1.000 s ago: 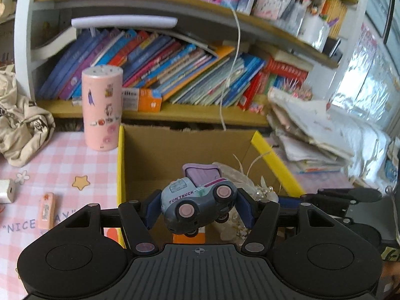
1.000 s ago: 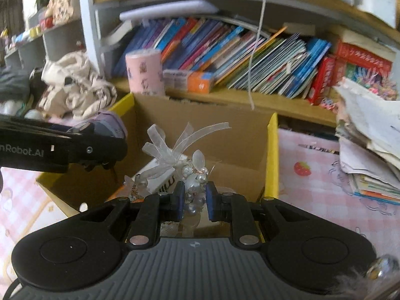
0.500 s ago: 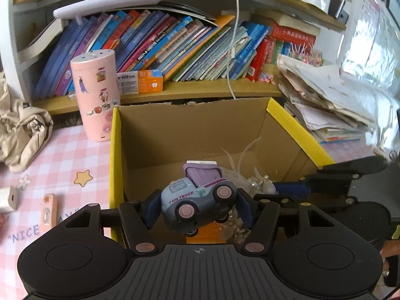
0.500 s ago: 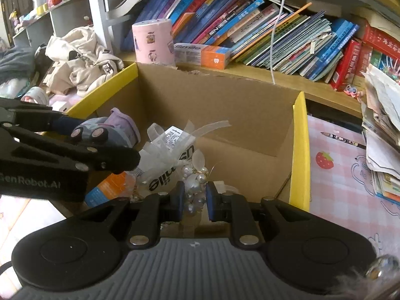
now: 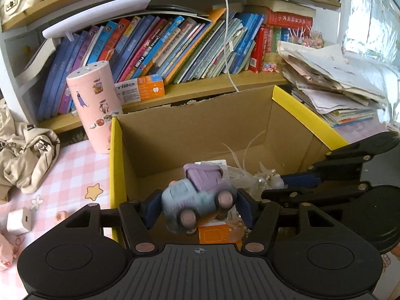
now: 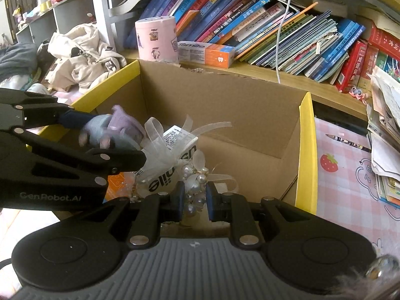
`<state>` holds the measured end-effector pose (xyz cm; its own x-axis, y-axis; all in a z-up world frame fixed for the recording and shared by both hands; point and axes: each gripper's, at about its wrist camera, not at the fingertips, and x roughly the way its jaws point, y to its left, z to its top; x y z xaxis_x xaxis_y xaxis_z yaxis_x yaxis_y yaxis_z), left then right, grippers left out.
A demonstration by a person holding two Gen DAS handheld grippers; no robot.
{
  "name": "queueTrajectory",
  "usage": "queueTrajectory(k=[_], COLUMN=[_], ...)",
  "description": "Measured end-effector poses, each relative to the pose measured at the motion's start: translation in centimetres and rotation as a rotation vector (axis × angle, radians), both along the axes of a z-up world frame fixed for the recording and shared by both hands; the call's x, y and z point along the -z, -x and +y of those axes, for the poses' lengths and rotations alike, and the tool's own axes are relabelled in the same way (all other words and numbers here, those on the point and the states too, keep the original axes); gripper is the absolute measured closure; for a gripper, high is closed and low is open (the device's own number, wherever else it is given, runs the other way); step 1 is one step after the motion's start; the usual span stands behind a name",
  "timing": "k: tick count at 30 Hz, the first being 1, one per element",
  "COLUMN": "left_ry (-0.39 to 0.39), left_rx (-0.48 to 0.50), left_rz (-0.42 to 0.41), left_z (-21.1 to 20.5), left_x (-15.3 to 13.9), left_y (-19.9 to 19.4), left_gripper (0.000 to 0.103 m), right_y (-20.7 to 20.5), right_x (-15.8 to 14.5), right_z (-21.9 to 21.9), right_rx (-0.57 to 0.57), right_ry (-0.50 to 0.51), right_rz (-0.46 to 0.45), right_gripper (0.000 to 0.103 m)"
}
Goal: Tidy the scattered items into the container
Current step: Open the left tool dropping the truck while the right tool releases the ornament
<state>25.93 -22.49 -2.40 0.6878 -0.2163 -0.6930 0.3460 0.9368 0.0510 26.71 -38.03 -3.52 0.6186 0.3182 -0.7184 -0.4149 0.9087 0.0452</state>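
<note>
An open cardboard box (image 5: 200, 130) with yellow rims stands in front of the bookshelf; it also shows in the right wrist view (image 6: 225, 115). My left gripper (image 5: 197, 207) is over the box with its jaws spread; the blue and purple toy truck (image 5: 197, 195) is blurred between them, tipping down, and shows in the right wrist view (image 6: 110, 130). My right gripper (image 6: 195, 197) is shut on a pearl and ribbon hair ornament (image 6: 192, 185) inside the box. A toothpaste box (image 6: 170, 175) lies in the box.
A pink sticker-covered cylinder (image 5: 93, 107) stands left of the box. A beige garment (image 5: 22, 147) lies far left. A small white block (image 5: 18, 221) lies on the pink checked cloth (image 5: 72, 172). Stacked papers (image 5: 332, 85) sit at the right. Books fill the shelf (image 5: 175, 50).
Both grippers moved lower over the box. The left jaws have opened wider and the toy truck has tilted and blurred, slipping from them. The right gripper still holds the ornament.
</note>
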Motion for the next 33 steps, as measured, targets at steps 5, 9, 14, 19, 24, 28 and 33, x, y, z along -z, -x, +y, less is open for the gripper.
queueTrajectory(k=[5, 9, 14, 19, 24, 28, 33], left_ry=[-0.021, -0.012, 0.037, 0.091, 0.119, 0.124, 0.124], left_rx=[0.0, -0.014, -0.008, 0.001, -0.028, -0.057, -0.077], left_rz=[-0.023, -0.04, -0.062, -0.101, -0.127, -0.131, -0.134], left_z=[0.1, 0.3, 0.7, 1.1, 1.8, 2.3, 2.7], left_x=[-0.2, -0.6, -1.5, -2.7, -3.5, -3.8, -3.9], left_y=[0.2, 0.5, 1.2, 2.3, 2.9, 3.3, 4.0], left_gripper=[0.029, 0.023, 0.019, 0.012, 0.01, 0.01, 0.009], right_y=[0.1, 0.3, 0.0, 0.0, 0.2, 0.3, 0.8], right_x=[0.0, -0.1, 0.0, 0.0, -0.6, -1.3, -2.0], right_z=[0.0, 0.2, 0.0, 0.0, 0.5, 0.5, 0.4], right_rx=[0.002, 0.007, 0.006, 0.022, 0.021, 0.034, 0.036], right_ry=[-0.002, -0.001, -0.004, -0.058, -0.076, -0.075, -0.072], right_rz=[-0.001, -0.001, 0.006, 0.044, 0.03, -0.001, -0.032], right_gripper=[0.086, 0.086, 0.086, 0.084, 0.069, 0.05, 0.043])
